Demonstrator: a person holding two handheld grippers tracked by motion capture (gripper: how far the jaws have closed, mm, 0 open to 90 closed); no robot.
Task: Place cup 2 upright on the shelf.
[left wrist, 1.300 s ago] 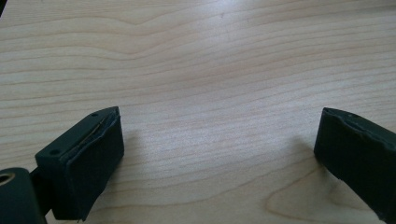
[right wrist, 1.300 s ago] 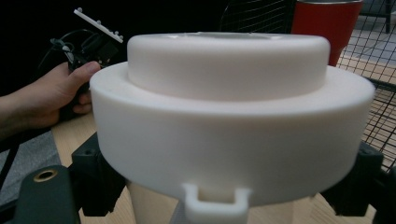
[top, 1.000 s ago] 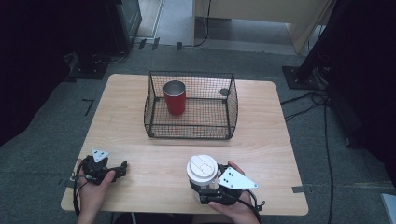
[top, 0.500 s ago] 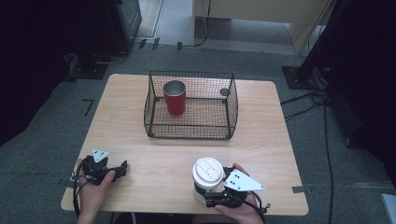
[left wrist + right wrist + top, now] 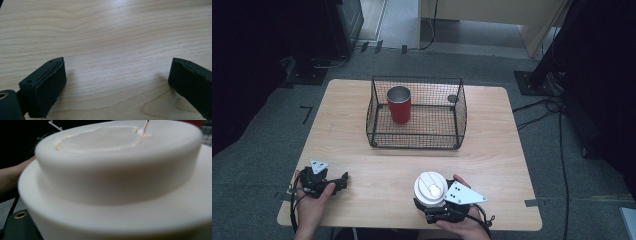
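Left hand-held gripper (image 5: 343, 179) was held at the near-left corner of the desk (image 5: 492, 150), low over the wood. In the left gripper view its jaws were spread wide, with bare wood grain seen between them and nothing gripped. A grey three-cornered plate (image 5: 318, 166) was seen on top of it in the high view, with the left hand (image 5: 309, 202) wrapped around the body.

Right hand-held gripper (image 5: 432, 206) was held at the near edge, right of centre, by the right hand (image 5: 464, 226). A white-lidded cup (image 5: 430, 188) was seen sitting in it; the lid (image 5: 117, 170) was pressed right up against the camera in the right gripper view, blurred, with a small tab at its top. The jaws themselves were hidden under the lid in the high view, so the exact contact points could not be told, but the cup was carried at the gripper's front and held clear of the wire basket.

Wire basket (image 5: 459, 107) was set at the far centre of the desk. A red cup (image 5: 399, 105) with a metal rim was stood upright inside it, in the left half. A small dark round thing (image 5: 452, 98) was seen at the basket's far-right side; what it was could not be told.
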